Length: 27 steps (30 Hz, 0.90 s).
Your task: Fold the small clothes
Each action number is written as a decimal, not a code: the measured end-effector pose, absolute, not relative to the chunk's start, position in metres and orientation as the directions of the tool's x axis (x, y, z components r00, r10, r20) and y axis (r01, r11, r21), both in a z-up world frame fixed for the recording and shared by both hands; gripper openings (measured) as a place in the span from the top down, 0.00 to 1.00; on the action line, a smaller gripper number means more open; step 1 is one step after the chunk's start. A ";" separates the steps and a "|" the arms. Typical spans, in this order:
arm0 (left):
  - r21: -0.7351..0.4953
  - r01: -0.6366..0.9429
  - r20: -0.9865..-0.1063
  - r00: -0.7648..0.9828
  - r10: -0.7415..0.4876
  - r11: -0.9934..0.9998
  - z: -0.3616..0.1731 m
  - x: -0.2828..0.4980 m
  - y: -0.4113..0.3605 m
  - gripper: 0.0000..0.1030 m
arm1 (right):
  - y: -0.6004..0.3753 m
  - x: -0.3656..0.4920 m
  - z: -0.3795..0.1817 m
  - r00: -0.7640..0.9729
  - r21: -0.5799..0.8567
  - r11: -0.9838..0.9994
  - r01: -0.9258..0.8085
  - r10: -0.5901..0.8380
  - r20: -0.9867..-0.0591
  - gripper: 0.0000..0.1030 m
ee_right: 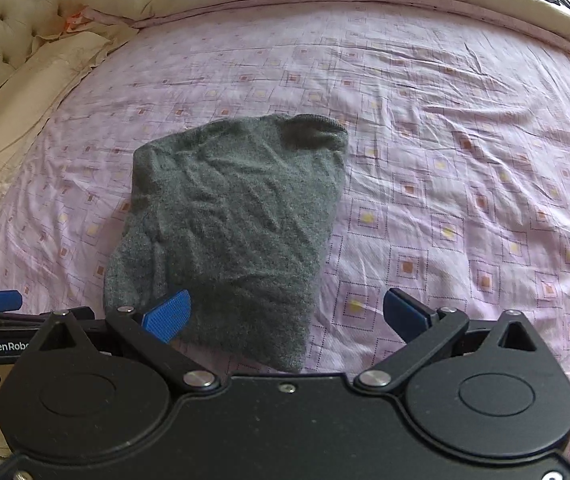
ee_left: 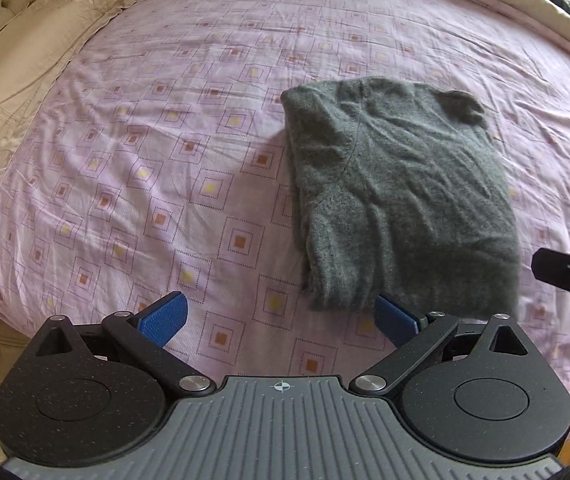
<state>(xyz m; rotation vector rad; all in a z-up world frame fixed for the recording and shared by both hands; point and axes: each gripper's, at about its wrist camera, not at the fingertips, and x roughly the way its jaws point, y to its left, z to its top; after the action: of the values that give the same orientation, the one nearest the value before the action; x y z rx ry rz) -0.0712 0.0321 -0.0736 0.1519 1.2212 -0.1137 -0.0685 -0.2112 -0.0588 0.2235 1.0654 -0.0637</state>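
Already folded, the grey knit lies on the bed

Both tools hang empty over the pink patterned bedsheet (ee_left: 145, 152). From the left wrist view, the grey knit garment (ee_left: 397, 192) sits right of centre as a folded rectangle, and the left gripper (ee_left: 281, 316) has its blue fingers wide apart, the right one over the garment's near edge. From the right wrist view, the right gripper (ee_right: 287, 314) is likewise spread. Cream pillows (ee_left: 37, 52) fill the upper left.

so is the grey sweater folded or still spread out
Folded: the grey sweater lies as a compact, layered rectangle on the bedsheet, no sleeves spread out.
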 end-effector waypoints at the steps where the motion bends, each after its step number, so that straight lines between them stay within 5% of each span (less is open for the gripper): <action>1: 0.057 0.170 -0.942 0.336 -0.004 0.984 -0.074 -0.071 0.033 0.02 | -0.211 -0.068 -0.059 0.484 0.150 0.975 0.167 0.052 -0.874 0.01; 27: 0.058 0.199 -0.934 0.358 -0.018 0.978 -0.067 -0.071 0.020 0.02 | -0.217 -0.071 -0.054 0.500 0.158 0.969 0.188 0.044 -0.865 0.01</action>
<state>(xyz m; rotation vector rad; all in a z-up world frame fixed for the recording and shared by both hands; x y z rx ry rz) -0.0713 0.0200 -0.0671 0.1716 1.1986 -0.1405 -0.0708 -0.2172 -0.0541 0.2444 1.0463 -0.0877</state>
